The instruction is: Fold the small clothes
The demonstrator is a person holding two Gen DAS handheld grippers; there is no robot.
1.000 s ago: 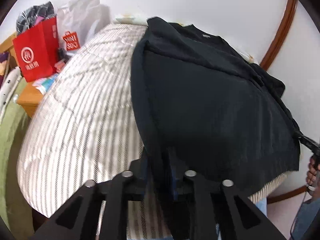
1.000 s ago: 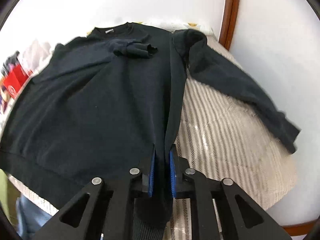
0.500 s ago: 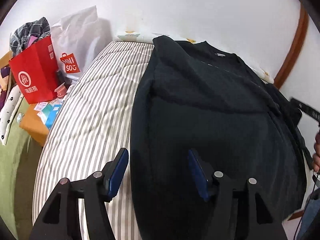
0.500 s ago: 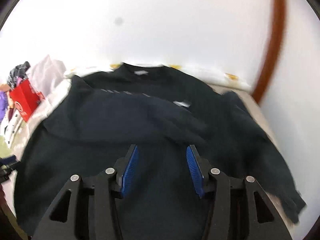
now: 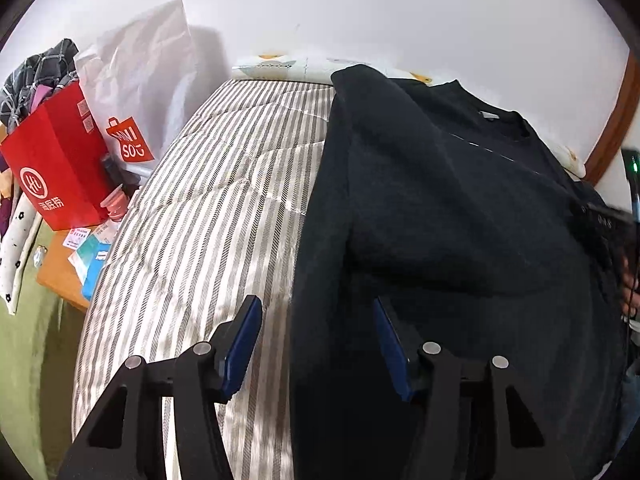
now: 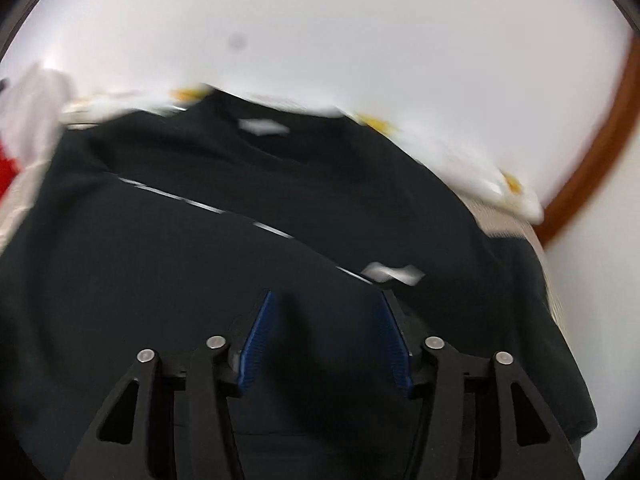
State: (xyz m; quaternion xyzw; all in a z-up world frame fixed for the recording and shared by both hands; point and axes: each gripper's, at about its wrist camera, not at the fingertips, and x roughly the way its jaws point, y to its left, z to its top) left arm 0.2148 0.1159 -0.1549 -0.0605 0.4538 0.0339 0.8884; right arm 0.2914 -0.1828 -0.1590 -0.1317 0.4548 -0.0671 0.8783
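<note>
A black sweatshirt (image 5: 460,240) lies on a bed with a striped cover (image 5: 208,224), its collar toward the head end of the bed, where a pale pillow with yellow marks (image 5: 280,65) sits against the white wall. The garment covers the right half of the bed; a folded layer of it crosses the chest on a slant, edged by a thin pale stitch line. The left half of the cover lies bare beside it.

The left gripper (image 5: 316,338) hangs over the sweatshirt's left edge near the foot of the bed, its blue-padded jaws spread wide and holding nothing. The right gripper (image 6: 326,334) hovers over the middle of the sweatshirt (image 6: 200,280), jaws likewise released and empty; that view is blurred, so finer detail cannot be told.

Off the bed's left edge stand a red paper bag (image 5: 52,160) and a white shopping bag (image 5: 140,80), with small packets on a wooden surface (image 5: 60,276) below them. A curved wooden trim (image 6: 592,140) runs along the wall at the right.
</note>
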